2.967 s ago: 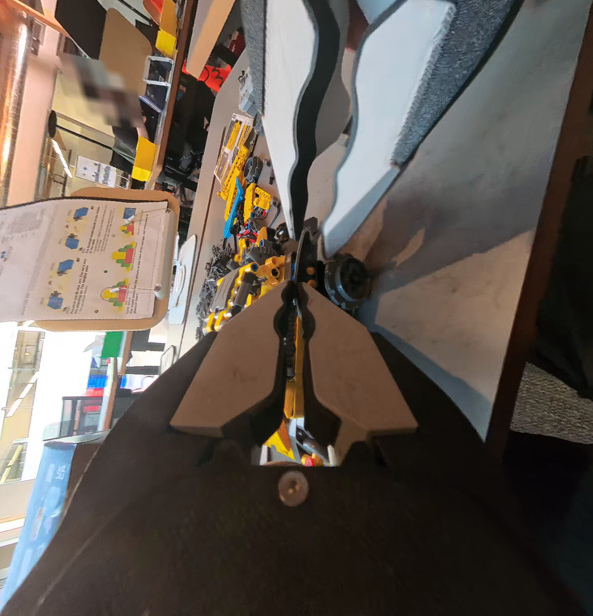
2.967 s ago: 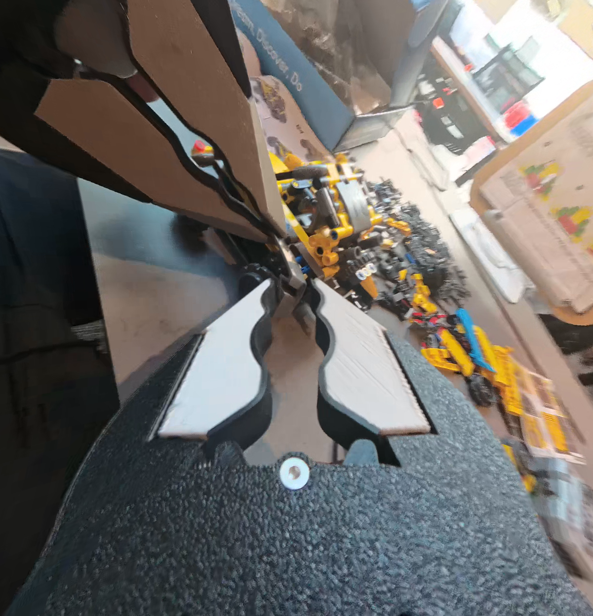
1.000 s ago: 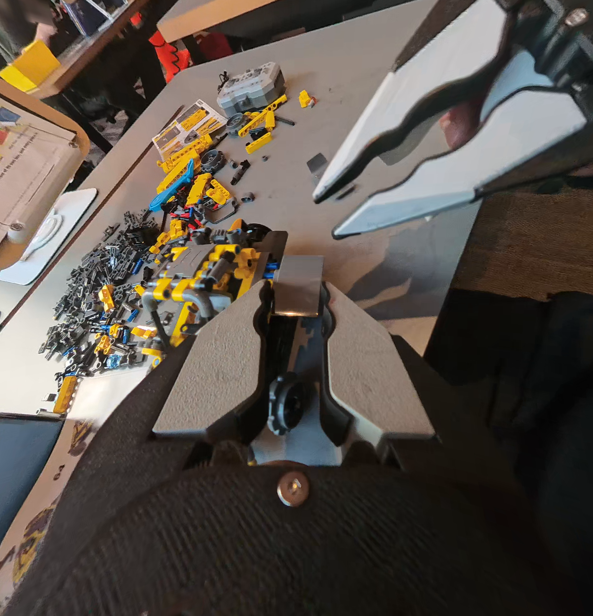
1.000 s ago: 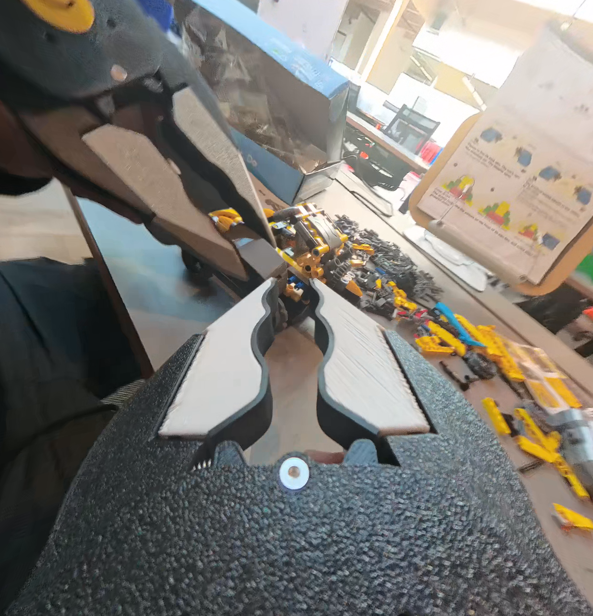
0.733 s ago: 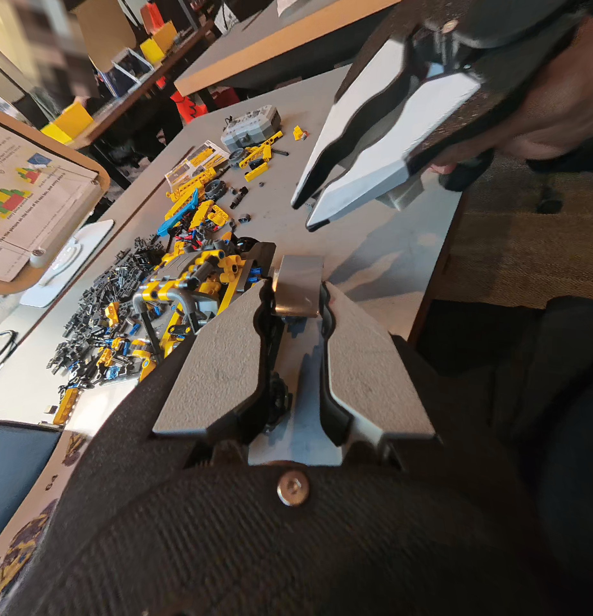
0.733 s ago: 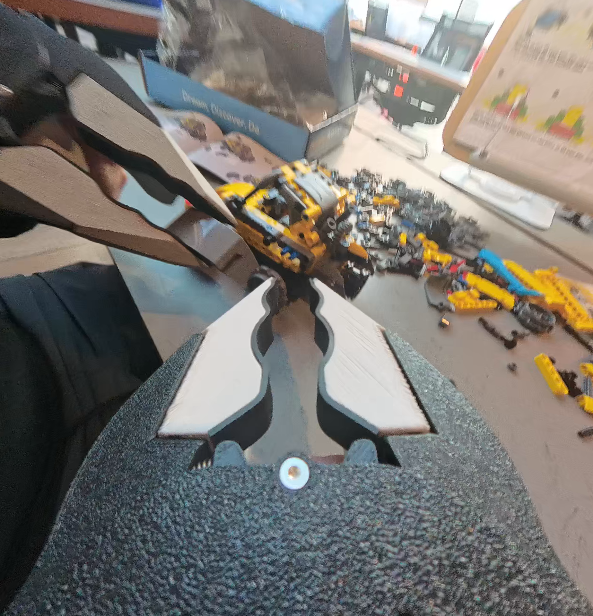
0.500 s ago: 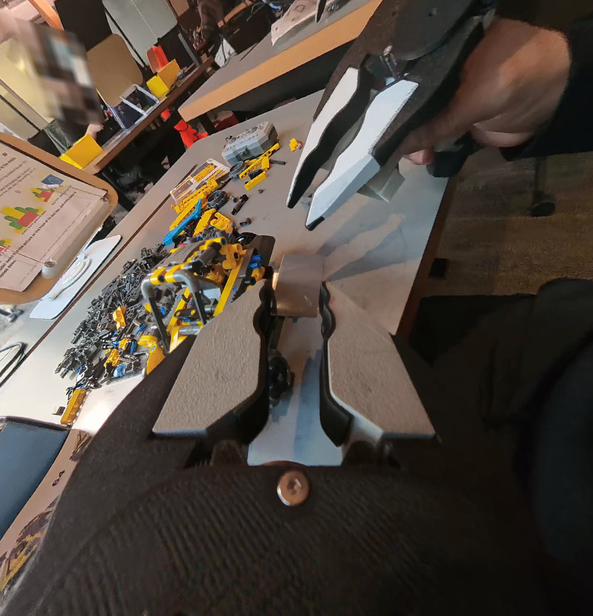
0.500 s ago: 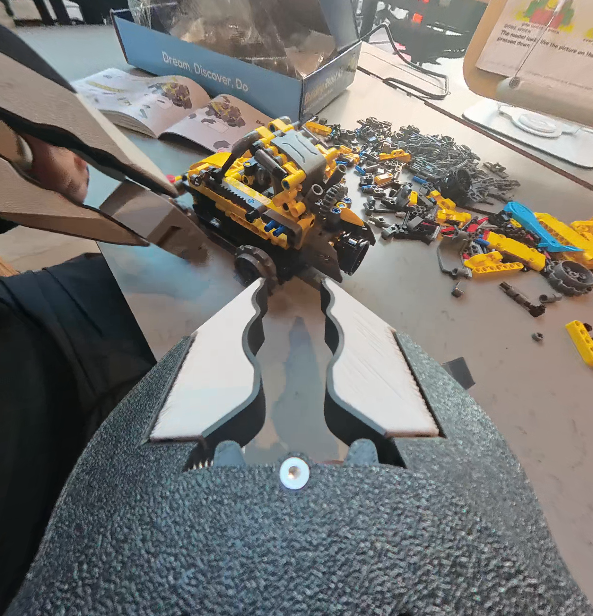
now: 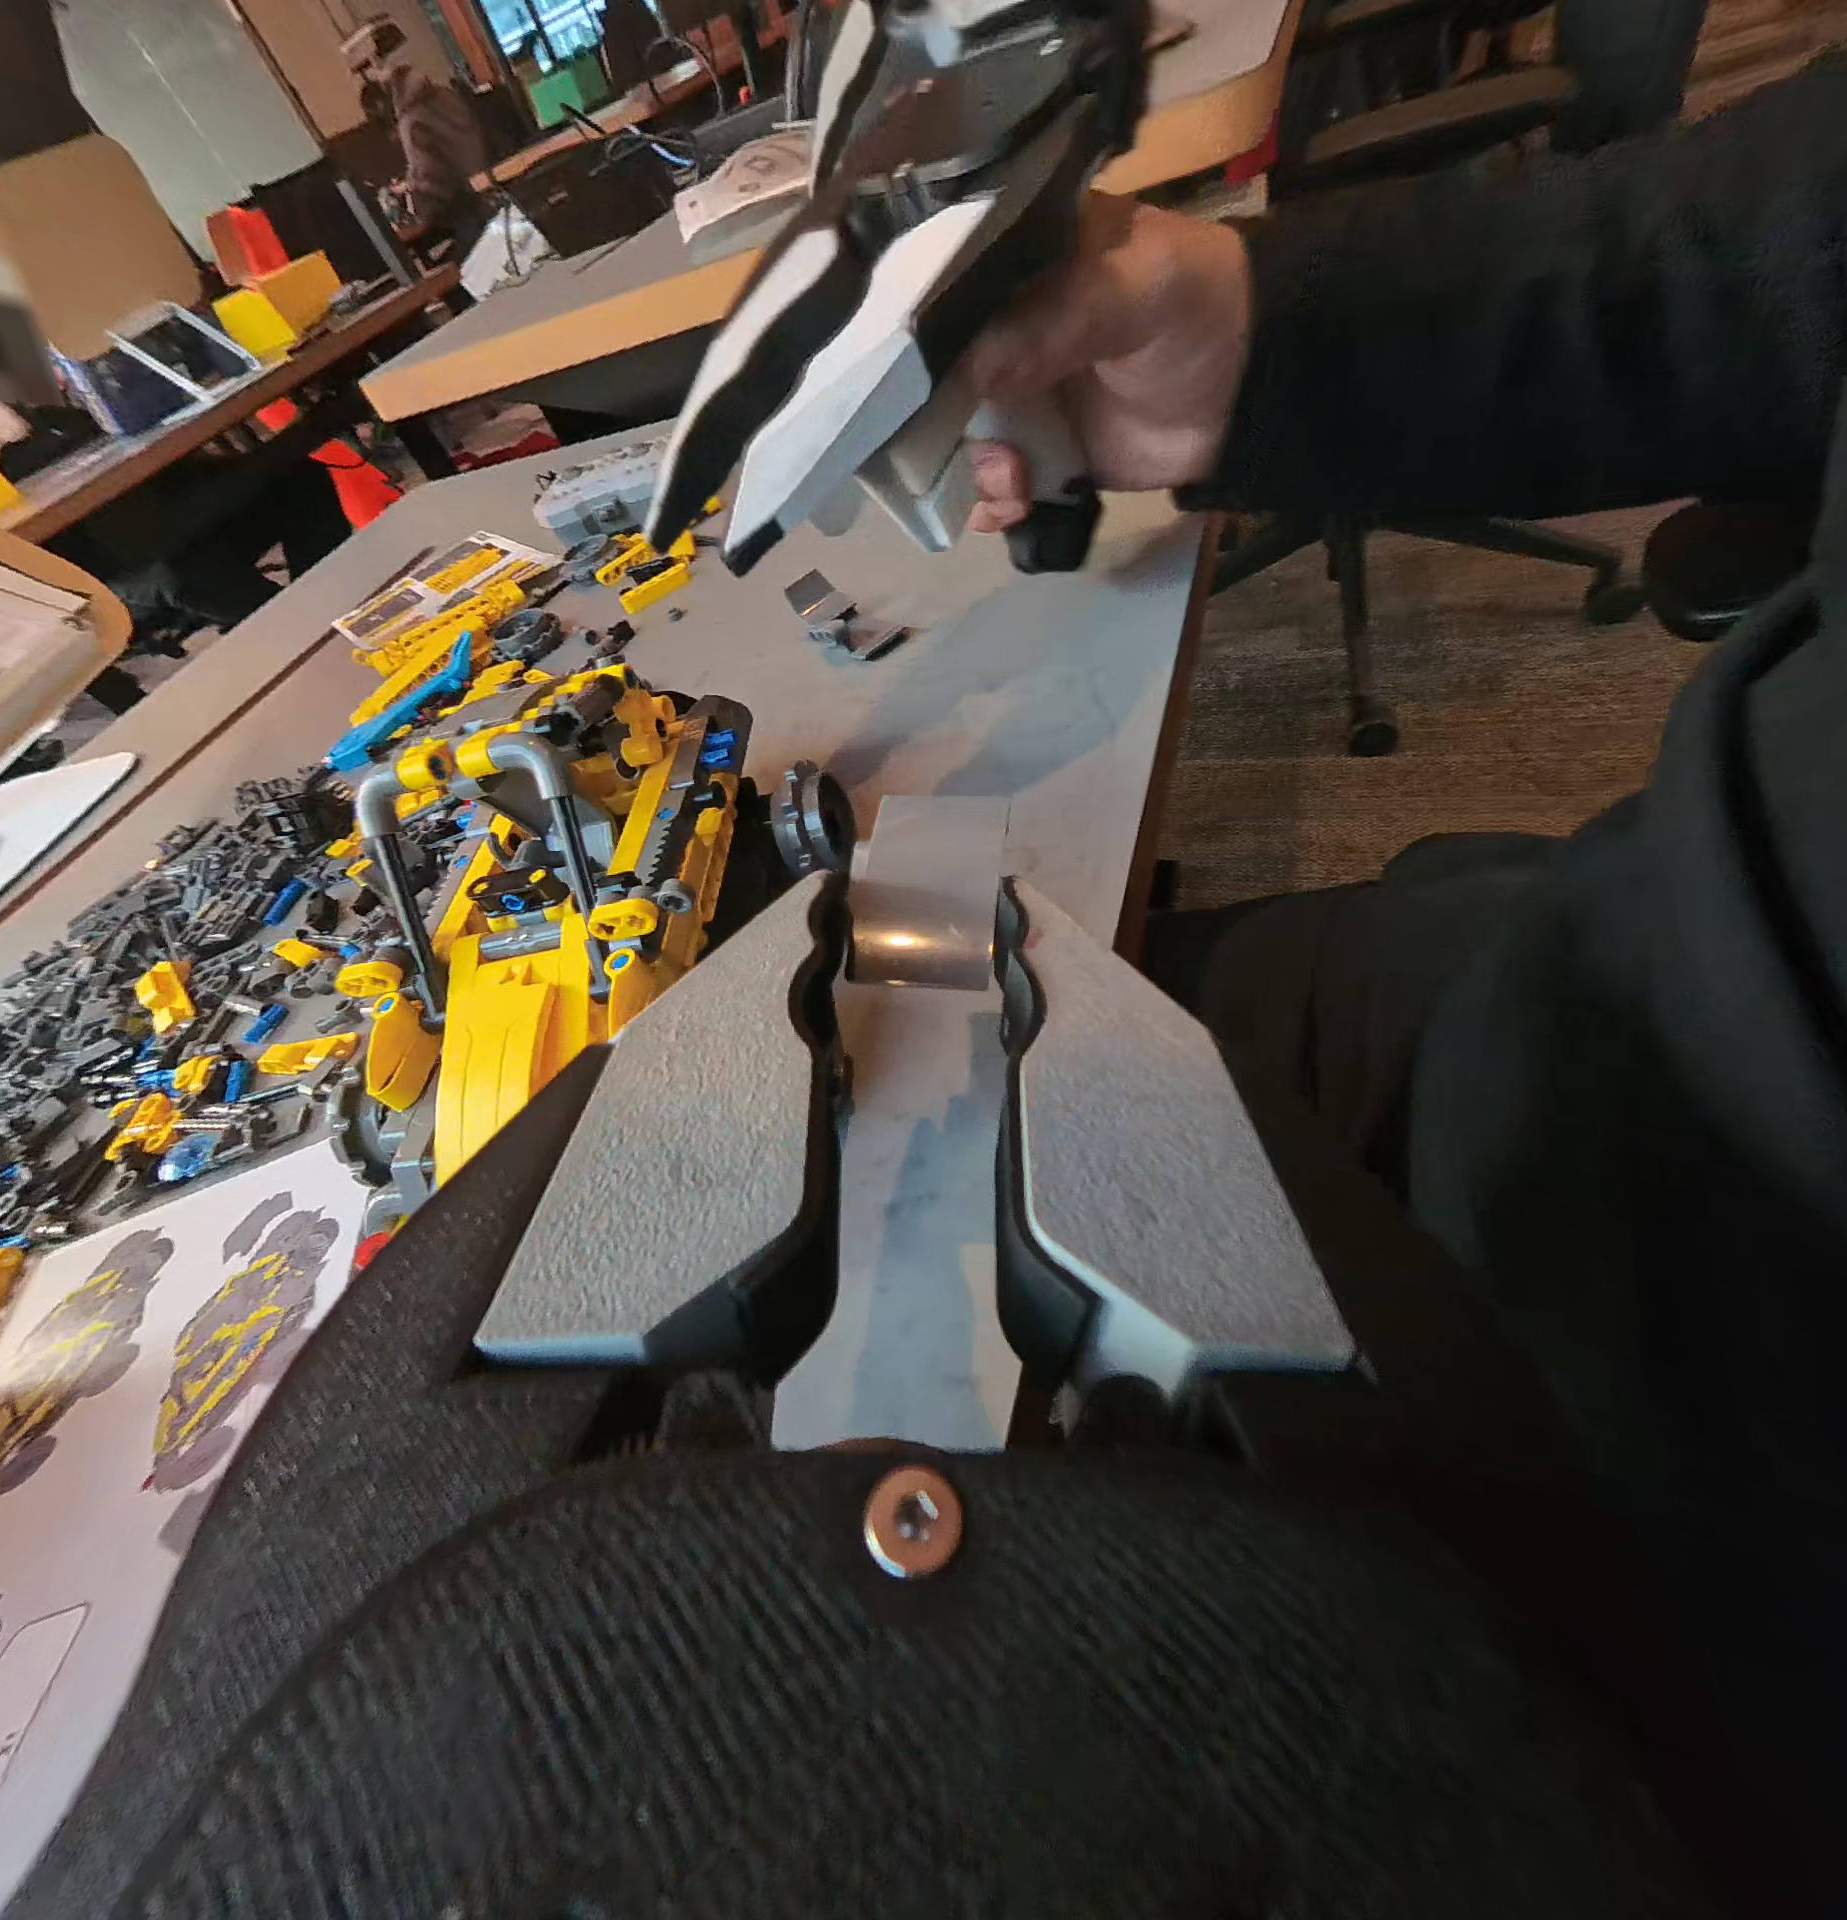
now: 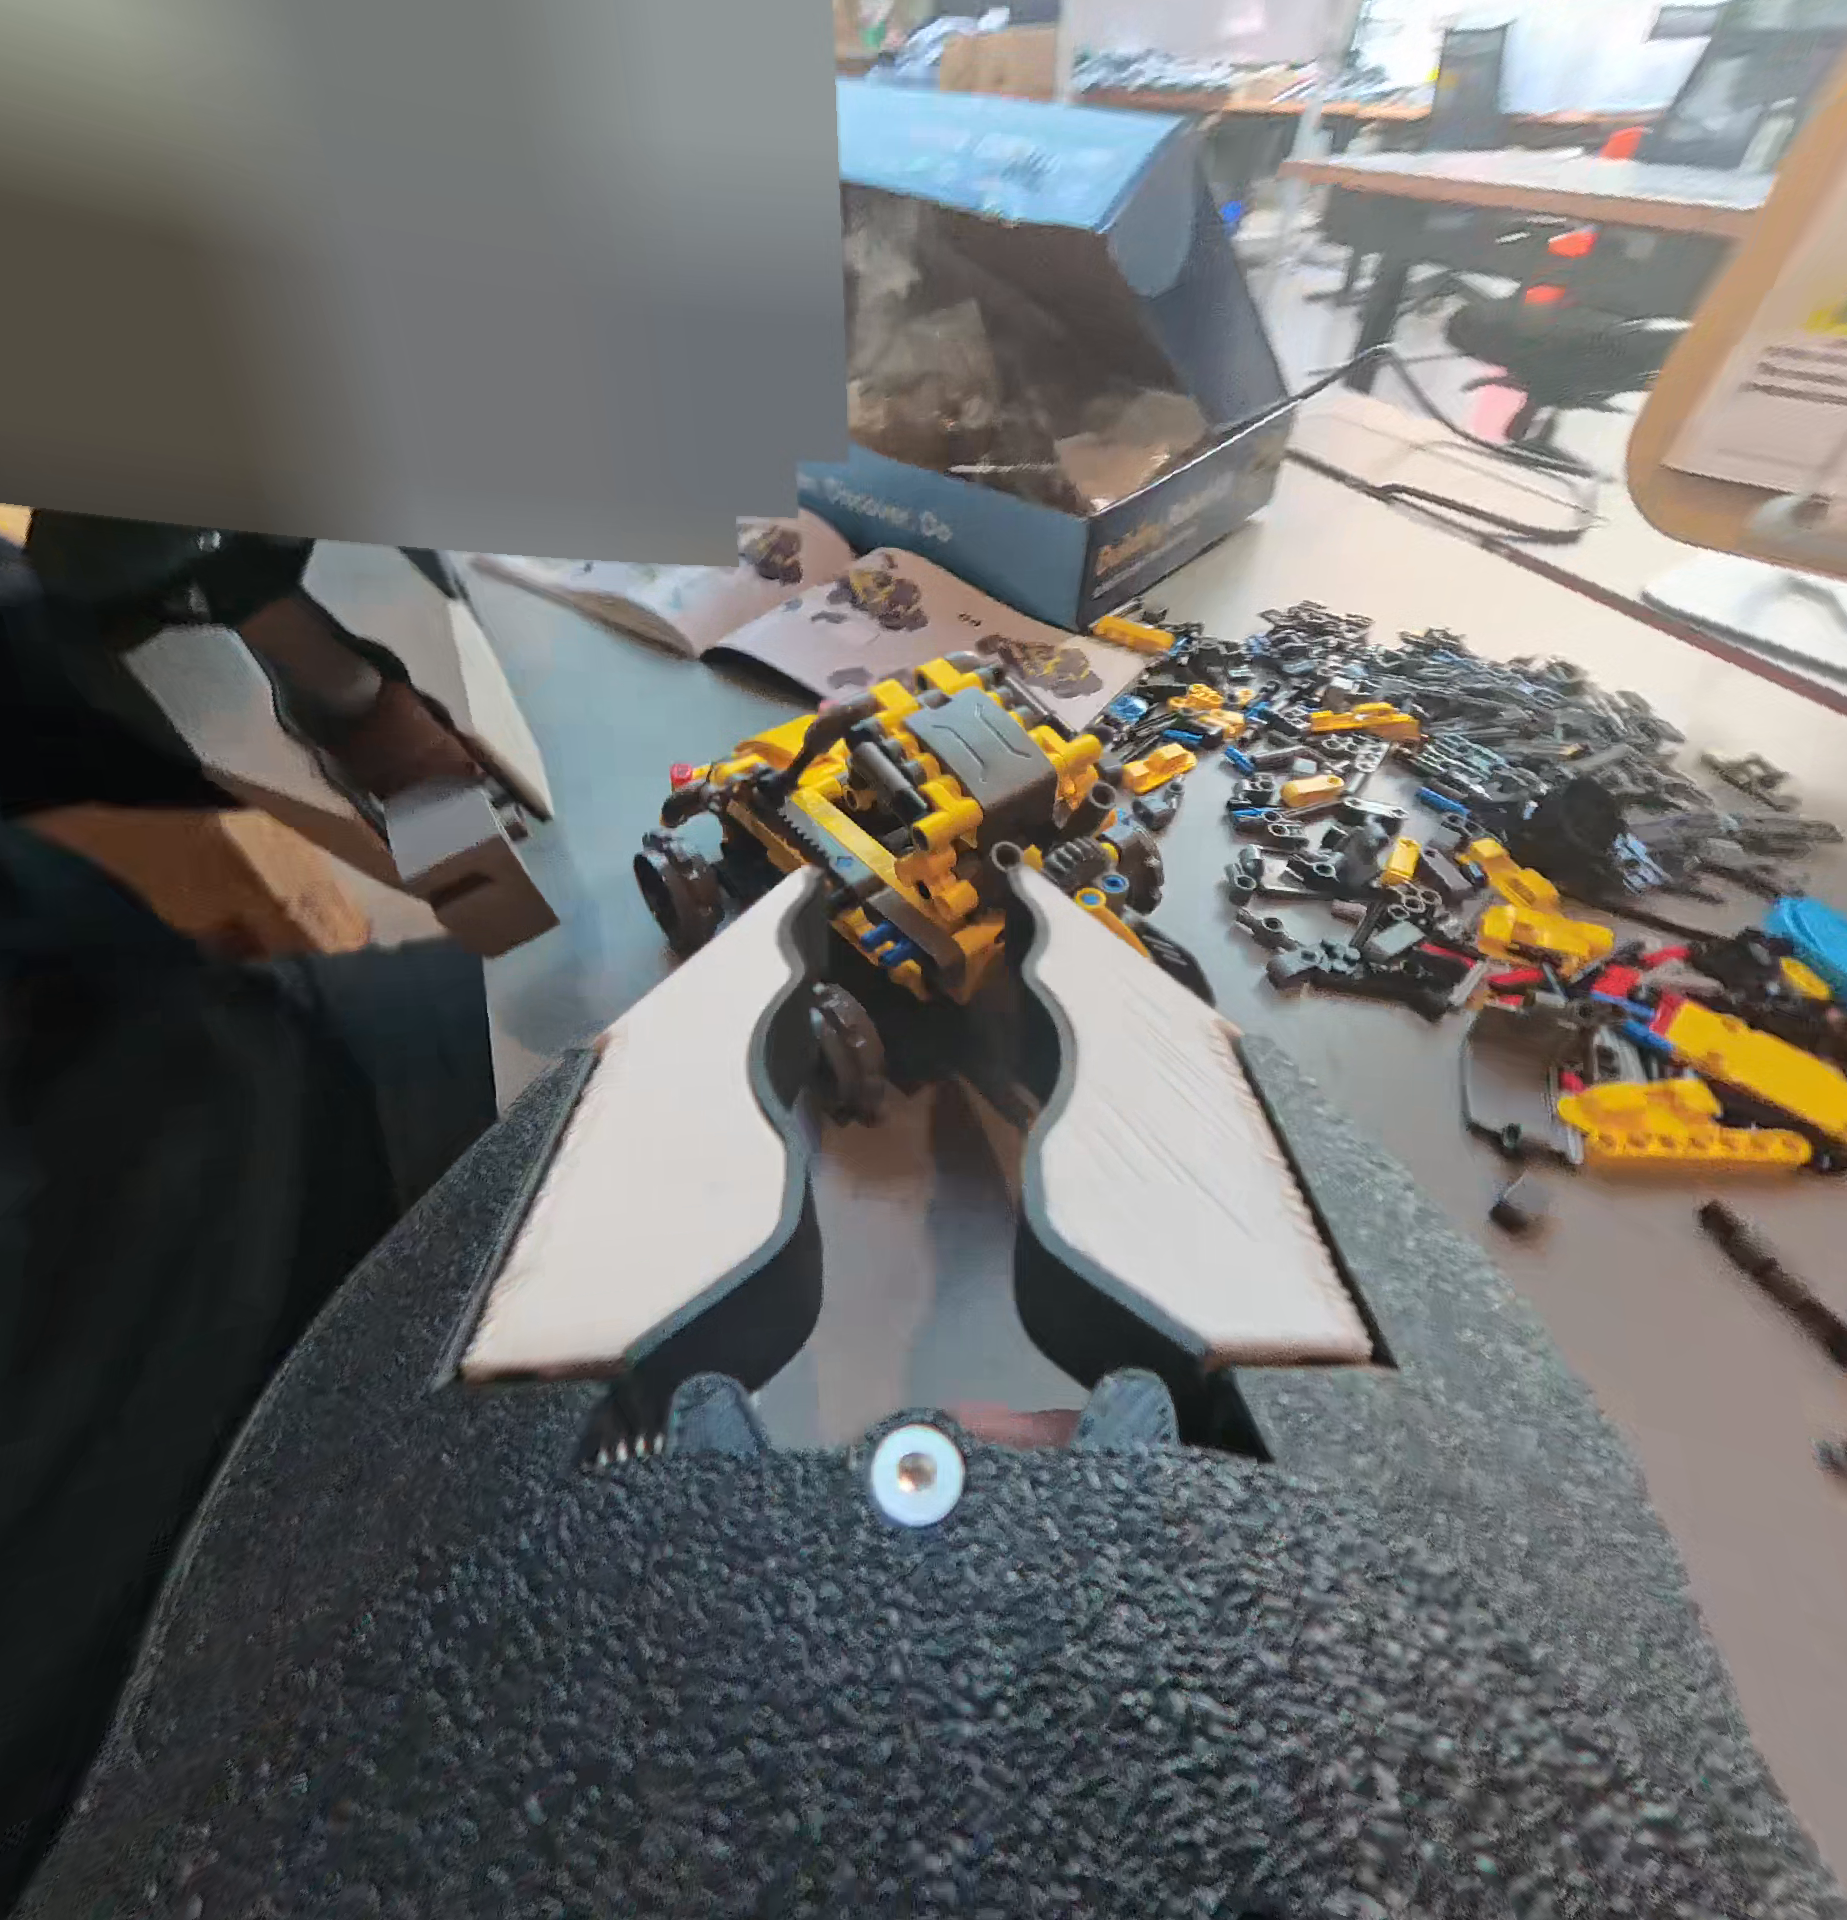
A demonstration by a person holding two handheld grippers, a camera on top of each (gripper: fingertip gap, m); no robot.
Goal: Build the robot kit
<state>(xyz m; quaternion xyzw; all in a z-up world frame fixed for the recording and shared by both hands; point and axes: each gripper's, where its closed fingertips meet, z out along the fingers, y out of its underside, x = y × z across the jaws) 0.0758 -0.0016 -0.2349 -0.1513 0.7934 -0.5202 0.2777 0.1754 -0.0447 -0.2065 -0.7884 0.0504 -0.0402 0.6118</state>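
Shared workroom, long tables (image 9: 545,343), office chair (image 9: 1418,582), building-brick parts (image 10: 1418,790) spread out

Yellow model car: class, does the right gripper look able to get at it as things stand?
Probably yes. The right gripper is open and empty, aimed at the car, with nothing between them; the left gripper stands off to one side.

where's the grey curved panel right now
The grey panel is clamped between the left gripper's fingertips, just right of the yellow model, over the table's near edge.
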